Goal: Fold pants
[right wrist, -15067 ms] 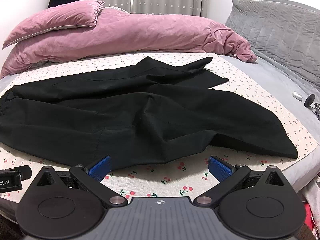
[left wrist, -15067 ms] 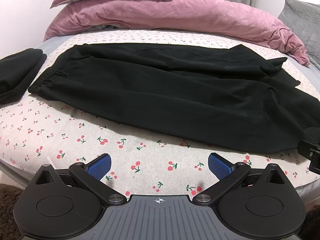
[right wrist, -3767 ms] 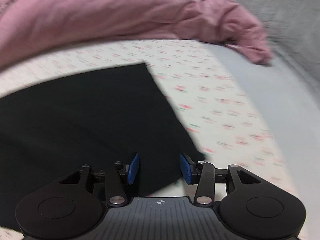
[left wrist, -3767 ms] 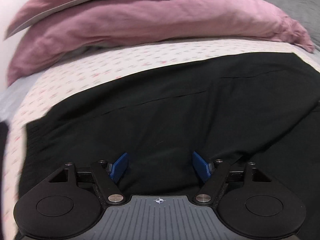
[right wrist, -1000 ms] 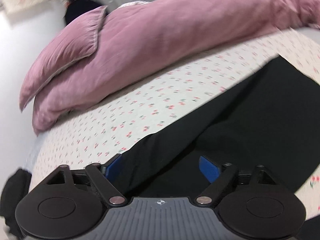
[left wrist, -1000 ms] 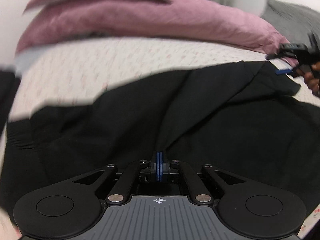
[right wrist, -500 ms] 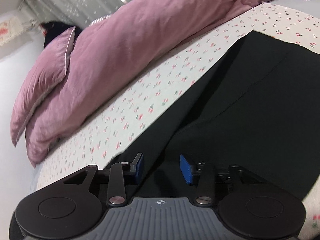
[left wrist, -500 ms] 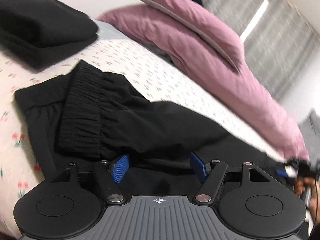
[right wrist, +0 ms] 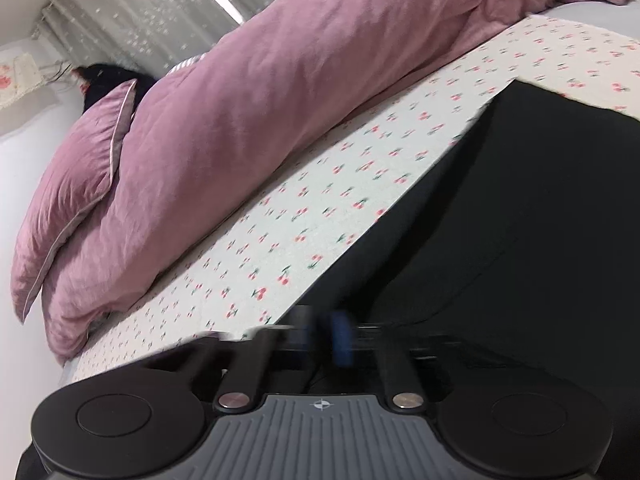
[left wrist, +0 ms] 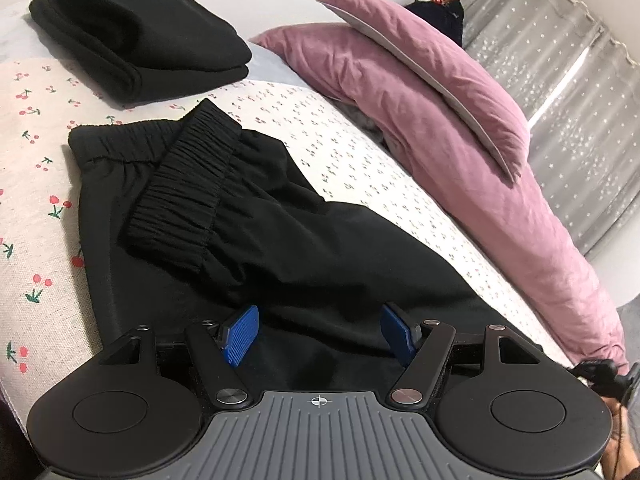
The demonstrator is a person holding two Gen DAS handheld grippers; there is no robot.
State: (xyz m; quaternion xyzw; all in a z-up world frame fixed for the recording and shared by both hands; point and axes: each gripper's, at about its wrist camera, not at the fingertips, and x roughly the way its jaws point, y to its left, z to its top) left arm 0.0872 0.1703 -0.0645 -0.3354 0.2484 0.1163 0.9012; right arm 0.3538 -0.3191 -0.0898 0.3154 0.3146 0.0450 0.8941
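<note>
The black pants [left wrist: 260, 216] lie on the cherry sheet [left wrist: 36, 184]. The left claw [left wrist: 318, 334] is spread just over them. The right claw [right wrist: 324, 336] is pressed together, pinching the pants' edge.

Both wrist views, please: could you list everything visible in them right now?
pants: one, black, spread on the sheet, waistband folded over at the left
folded garment: one, black, beyond the waistband
bed sheet: one, white with red cherries, under the pants
duvet: one, pink, bunched along the far side
pillow: one, pink, on the duvet
curtains: grey, behind the bed
left hand-held gripper: black with blue pads, open over the pants
right hand-held gripper: blurred, shut at the pants' edge; held cloth unclear
</note>
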